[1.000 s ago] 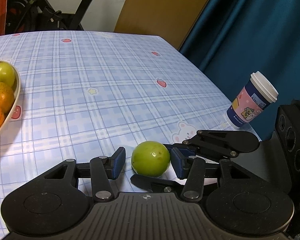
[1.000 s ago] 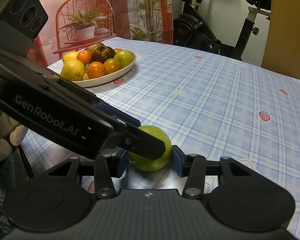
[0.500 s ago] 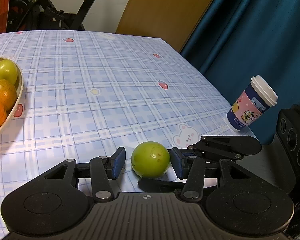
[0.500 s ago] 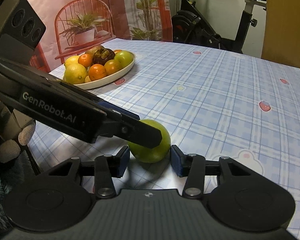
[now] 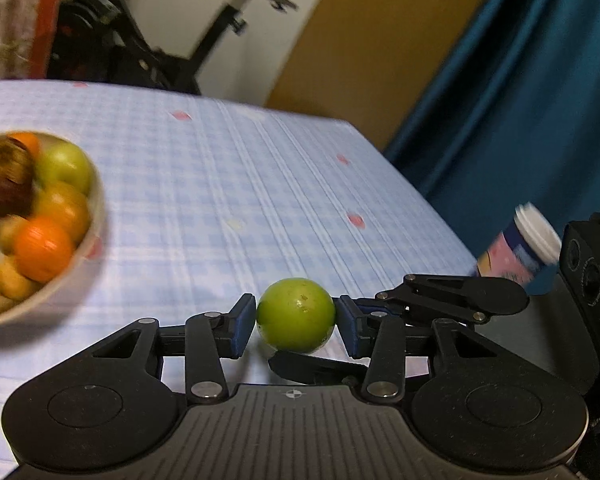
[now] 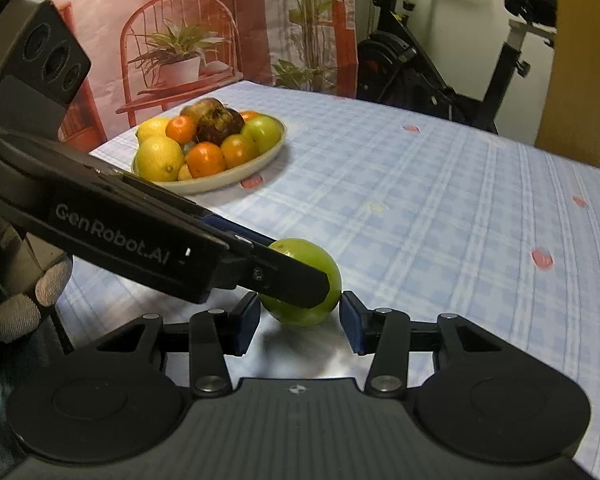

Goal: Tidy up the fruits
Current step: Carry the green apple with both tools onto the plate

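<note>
So you had both grippers on one green fruit point(image 5: 296, 314).
Left gripper point(image 5: 295, 322) jaws were closing, pads touching it; right gripper point(image 6: 299, 322) jaws stood apart, just beside it.

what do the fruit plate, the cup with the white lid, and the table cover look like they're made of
Plate: probably glazed ceramic, going by its smooth cream rim, though it could be melamine. Cup: likely printed paper with a plastic lid, but it is blurred. Table cover: seemingly wipeable vinyl, since the checked print shows a soft sheen near the grippers.
</note>
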### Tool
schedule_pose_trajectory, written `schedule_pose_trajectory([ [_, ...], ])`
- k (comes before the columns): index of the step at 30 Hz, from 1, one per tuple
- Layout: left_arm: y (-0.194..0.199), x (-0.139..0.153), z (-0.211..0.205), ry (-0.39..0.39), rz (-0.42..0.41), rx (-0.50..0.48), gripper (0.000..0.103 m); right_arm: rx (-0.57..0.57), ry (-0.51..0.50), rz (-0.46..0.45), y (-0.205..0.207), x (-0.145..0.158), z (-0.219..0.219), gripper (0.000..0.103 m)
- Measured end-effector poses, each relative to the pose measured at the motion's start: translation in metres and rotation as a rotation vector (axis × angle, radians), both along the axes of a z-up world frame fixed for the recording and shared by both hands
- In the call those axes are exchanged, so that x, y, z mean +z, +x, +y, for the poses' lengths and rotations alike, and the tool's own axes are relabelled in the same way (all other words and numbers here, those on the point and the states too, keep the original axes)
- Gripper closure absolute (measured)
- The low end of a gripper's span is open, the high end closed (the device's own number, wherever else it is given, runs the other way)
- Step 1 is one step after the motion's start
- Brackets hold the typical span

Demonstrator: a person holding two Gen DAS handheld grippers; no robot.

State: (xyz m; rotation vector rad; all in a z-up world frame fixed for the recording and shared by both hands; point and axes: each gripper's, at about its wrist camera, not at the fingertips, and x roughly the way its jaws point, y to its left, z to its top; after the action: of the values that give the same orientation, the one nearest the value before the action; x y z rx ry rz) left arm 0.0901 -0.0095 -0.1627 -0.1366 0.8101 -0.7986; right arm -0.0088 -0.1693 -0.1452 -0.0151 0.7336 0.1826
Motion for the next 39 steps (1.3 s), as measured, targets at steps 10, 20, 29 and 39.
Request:
schedule_pose_trajectory([
  [10,0.016,0.028,0.055,-0.034,-0.144,0.261,0.056,0.155,-0.092,-0.099,0.067,0.032,0.05,0.056],
  [20,0.047,0.022,0.091,-0.073,-0.096,0.44,0.056,0.31,-0.19,-0.131,0.13,0.021,0.107,0.056],
  [29,0.06,0.016,0.102,-0.057,-0.076,0.48,0.056,0.349,-0.219,-0.093,0.156,-0.002,0.12,0.056],
  [39,0.056,0.013,0.103,-0.031,-0.078,0.486,0.054,0.319,-0.2,-0.094,0.162,-0.007,0.118,0.055],
])
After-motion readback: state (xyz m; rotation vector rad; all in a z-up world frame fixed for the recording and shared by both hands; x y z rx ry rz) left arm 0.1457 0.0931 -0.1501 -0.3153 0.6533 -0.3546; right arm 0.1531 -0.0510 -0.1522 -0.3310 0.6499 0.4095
